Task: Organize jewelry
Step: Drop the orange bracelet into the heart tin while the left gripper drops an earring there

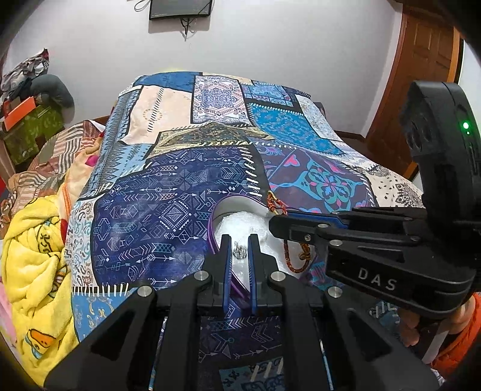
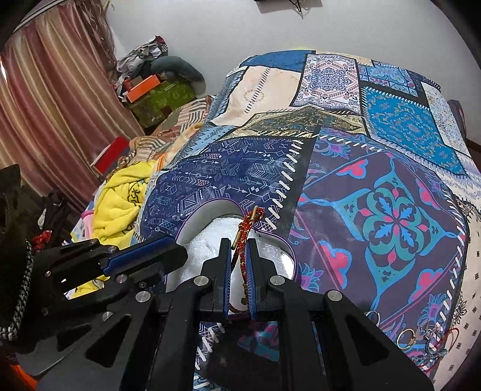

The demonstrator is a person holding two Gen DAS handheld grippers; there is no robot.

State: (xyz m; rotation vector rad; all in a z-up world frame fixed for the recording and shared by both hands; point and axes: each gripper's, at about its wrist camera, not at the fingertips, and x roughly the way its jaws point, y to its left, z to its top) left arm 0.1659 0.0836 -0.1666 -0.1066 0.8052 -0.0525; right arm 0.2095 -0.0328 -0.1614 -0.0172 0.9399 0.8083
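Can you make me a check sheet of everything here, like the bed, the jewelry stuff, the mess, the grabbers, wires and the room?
Surface: bed under a blue patchwork cover.
Job's things: heart-shaped box with white padding, lid off; red braided bracelet; small clear piece, too small to name; rings and other bits lying loose on the cover.
Clutter: yellow blanket, striped bedding, pile of boxes and clothes.
Grippers: left gripper shut on the clear piece over the box; right gripper shut on the bracelet.
Cables: wires hang below the wall screen.
Surroundings: white wall, wooden door, pink curtain.
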